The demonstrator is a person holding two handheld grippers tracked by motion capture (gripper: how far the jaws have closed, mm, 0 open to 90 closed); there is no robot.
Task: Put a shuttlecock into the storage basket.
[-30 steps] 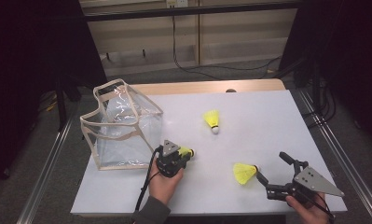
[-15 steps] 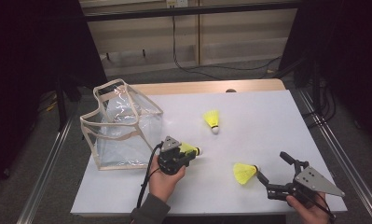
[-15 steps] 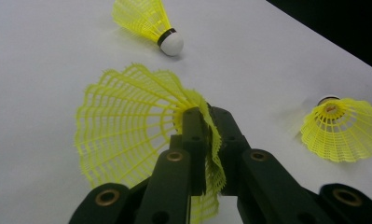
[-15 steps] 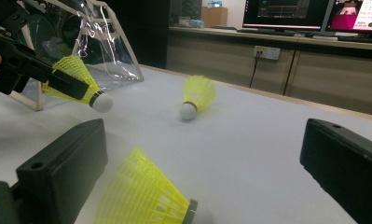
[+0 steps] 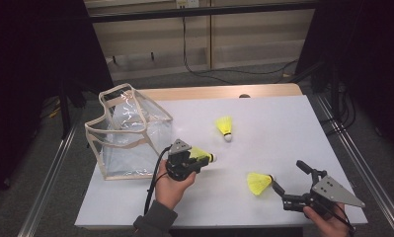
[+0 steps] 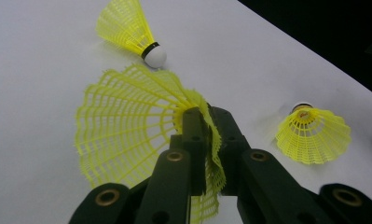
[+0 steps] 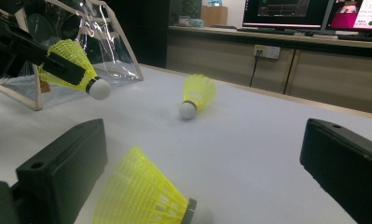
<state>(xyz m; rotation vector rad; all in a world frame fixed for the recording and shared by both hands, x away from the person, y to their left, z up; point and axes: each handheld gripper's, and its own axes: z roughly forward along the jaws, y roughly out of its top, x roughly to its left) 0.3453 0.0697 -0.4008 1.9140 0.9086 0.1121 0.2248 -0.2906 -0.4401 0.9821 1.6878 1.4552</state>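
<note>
My left gripper (image 5: 200, 159) is shut on the mesh skirt of a yellow shuttlecock (image 5: 203, 154), held just above the white table (image 5: 283, 123) with its cork pointing right. In the left gripper view the black jaws pinch the crumpled skirt (image 6: 127, 135) at its edge. My right gripper (image 5: 287, 174) stands open at the front right. A second shuttlecock (image 5: 258, 182) lies on its side by its left finger, between the wide jaws (image 7: 141, 196) and untouched. A third shuttlecock (image 5: 224, 127) lies farther back, mid-table.
A clear plastic bag with beige trim (image 5: 128, 133) stands open-topped at the table's left, just beyond my left hand. A wooden strip (image 5: 224, 92) edges the far side. Metal rails run along both sides of the table.
My left gripper has lifted slightly off the table with the shuttlecock still pinched in it. The right gripper and the other two shuttlecocks have stayed put.
</note>
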